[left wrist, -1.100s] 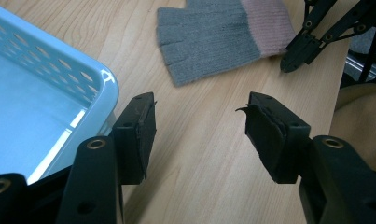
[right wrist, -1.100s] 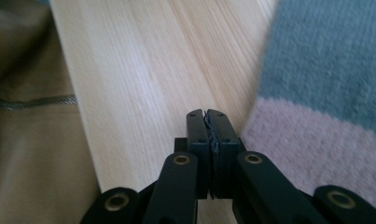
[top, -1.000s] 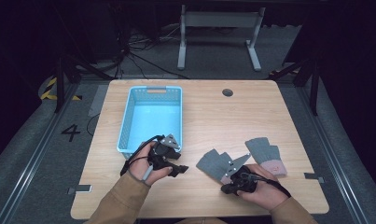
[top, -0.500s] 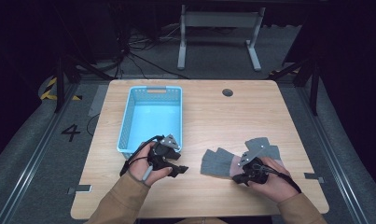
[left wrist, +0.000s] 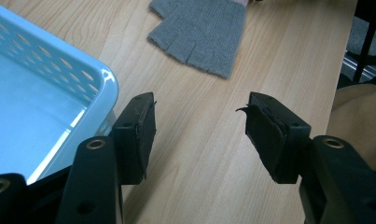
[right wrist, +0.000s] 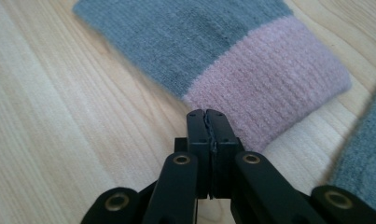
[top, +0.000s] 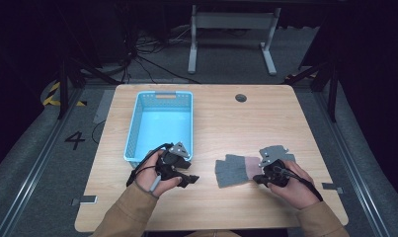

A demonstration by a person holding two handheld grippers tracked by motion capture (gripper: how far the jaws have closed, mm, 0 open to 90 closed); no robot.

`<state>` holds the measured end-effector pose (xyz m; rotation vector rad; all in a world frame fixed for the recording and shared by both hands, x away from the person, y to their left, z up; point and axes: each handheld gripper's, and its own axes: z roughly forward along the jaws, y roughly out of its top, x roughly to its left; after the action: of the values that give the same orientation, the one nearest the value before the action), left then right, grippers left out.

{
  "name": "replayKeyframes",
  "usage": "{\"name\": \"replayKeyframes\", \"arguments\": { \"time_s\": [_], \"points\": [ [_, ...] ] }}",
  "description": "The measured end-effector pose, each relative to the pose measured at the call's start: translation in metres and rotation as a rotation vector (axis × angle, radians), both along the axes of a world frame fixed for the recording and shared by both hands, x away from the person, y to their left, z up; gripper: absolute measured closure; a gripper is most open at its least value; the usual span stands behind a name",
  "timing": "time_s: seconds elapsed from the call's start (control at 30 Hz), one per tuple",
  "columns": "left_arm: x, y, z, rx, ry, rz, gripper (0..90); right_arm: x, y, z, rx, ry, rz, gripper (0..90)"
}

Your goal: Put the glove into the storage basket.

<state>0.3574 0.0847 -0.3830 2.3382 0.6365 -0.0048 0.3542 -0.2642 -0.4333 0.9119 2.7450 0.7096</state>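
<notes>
Where cables cross floor (top: pixel 152 61), wooden table (top: pixel 221 118)

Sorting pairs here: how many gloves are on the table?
2. One grey glove lies flat right of the blue basket, its pink cuff at the right gripper. The second glove lies just beyond that gripper, partly hidden by it.

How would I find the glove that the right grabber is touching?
Start at the blue basket on the left half of the wooden table, then move right along the near edge. Two grey gloves lie there; the right gripper, jaws shut, meets the left glove at its cuff. That glove lies in the open, while the other glove sits partly behind the hand.
</notes>
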Motion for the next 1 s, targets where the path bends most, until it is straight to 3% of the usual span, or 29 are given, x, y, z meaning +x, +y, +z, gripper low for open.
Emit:
{"name": "replayKeyframes", "arguments": {
  "time_s": [0.2, 0.37, 0.43, 0.63, 0.7, 0.73, 0.77, 0.9, 1.0],
  "points": [
    [0.000, -0.001, 0.000, 0.002, 0.003, -0.005, 43.5, -0.001, -0.001, 0.004, 0.030, 0.010, -0.008, 90.0],
    [0.000, -0.001, 0.001, 0.001, 0.001, -0.006, 43.3, -0.003, -0.007, 0.017, 0.096, -0.023, -0.088, 81.8],
    [-0.001, -0.002, 0.001, 0.002, 0.001, -0.005, 43.3, -0.004, -0.012, 0.022, 0.111, -0.060, -0.143, 74.9],
    [-0.001, -0.001, 0.001, 0.005, 0.000, -0.005, 43.3, -0.001, -0.029, 0.030, 0.124, -0.120, -0.287, 69.5],
    [-0.001, -0.001, 0.001, 0.001, -0.002, -0.002, 43.3, 0.000, -0.036, 0.030, 0.129, -0.118, -0.336, 67.3],
    [-0.001, -0.001, 0.001, 0.001, -0.002, -0.003, 43.3, 0.001, -0.043, 0.030, 0.132, -0.116, -0.401, 63.3],
    [-0.001, -0.002, 0.001, 0.000, -0.002, -0.002, 43.3, 0.001, -0.043, 0.030, 0.132, -0.116, -0.401, 63.3],
    [-0.001, -0.001, 0.001, 0.001, -0.002, -0.001, 43.2, 0.003, -0.058, 0.027, 0.125, -0.085, -0.513, 57.5],
    [-0.001, 0.000, 0.001, -0.001, -0.001, 0.001, 43.2, 0.004, -0.066, 0.024, 0.111, -0.066, -0.558, 54.9]
  ]
}}
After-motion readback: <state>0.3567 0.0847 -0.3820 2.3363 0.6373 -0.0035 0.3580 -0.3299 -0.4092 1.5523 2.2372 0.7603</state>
